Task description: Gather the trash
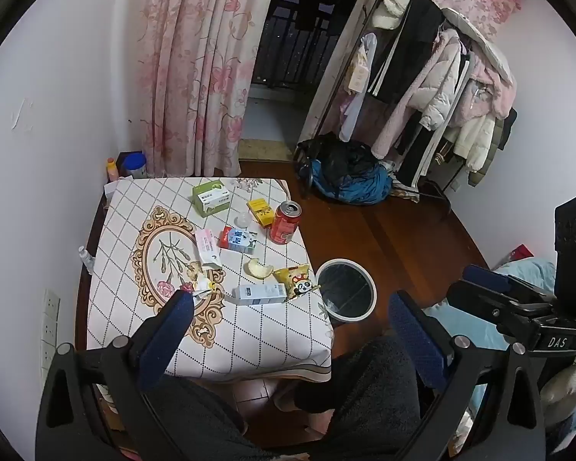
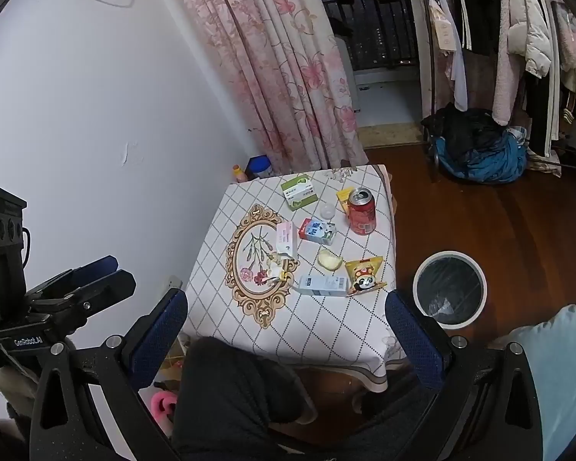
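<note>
We hold both grippers high and back from the small table (image 1: 249,349), above our knees, so each camera takes in the whole litter before anything is picked. The left gripper (image 1: 292,330) is spread wide with nothing between its blue pads; the right gripper (image 2: 288,330) is likewise spread and empty. We take the round white-rimmed trash bin (image 2: 450,288), lined in dark plastic, as our landmark: it stands on the wooden floor just beside the table's near right corner, mouth open upward, likely so trash can be carried off that edge and dropped straight in. Nearest the bin lies a yellow panda snack wrapper (image 2: 364,278), at the cloth's edge, touching a white and blue carton (image 2: 320,286) lying flat. Farther from the bin sit a pale fruit peel (image 2: 330,259), a crumpled wrapper heap (image 2: 274,269) and a pink packet (image 2: 286,238). Farther still, a blue milk carton (image 2: 315,230), a small clear cup (image 2: 328,211), an upright opened red soda can (image 2: 361,211) near the table's right edge, a yellow box (image 2: 343,194) behind it, and a green box (image 2: 297,190) farthest off. We judge that no item is collected yet. The can is tall and close to the edge, so a careless sweep could tip it off. Open floor lies right of the bin; the wall closes the table's far side.
</note>
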Action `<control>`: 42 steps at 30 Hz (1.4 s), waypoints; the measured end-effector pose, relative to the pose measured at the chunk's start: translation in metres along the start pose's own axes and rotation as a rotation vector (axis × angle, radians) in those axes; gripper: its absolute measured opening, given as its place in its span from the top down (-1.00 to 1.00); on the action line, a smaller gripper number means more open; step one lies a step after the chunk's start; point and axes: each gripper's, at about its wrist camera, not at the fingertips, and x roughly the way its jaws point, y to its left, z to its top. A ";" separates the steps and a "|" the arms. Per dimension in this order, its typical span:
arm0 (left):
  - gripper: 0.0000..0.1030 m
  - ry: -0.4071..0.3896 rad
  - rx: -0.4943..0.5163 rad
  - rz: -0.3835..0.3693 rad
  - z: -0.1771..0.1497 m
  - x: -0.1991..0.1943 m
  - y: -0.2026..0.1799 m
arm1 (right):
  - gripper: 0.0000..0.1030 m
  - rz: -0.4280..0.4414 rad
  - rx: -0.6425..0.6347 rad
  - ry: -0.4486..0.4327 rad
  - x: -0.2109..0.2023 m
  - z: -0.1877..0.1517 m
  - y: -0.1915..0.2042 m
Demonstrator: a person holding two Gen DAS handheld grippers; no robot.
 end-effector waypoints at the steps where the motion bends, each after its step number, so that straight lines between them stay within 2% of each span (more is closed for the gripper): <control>1: -1.00 0.001 0.001 0.001 0.000 0.000 0.000 | -1.00 0.002 0.001 0.000 0.000 0.000 0.000; 13: -1.00 0.001 0.001 0.006 0.000 0.000 0.000 | -1.00 0.010 -0.008 0.008 0.003 0.001 0.001; 21: -1.00 -0.002 0.001 0.009 -0.005 0.000 0.013 | -1.00 0.008 -0.018 0.004 0.006 0.001 0.005; 42: -1.00 -0.003 -0.002 0.006 -0.004 -0.005 0.010 | -1.00 0.000 -0.023 0.005 0.002 0.001 0.000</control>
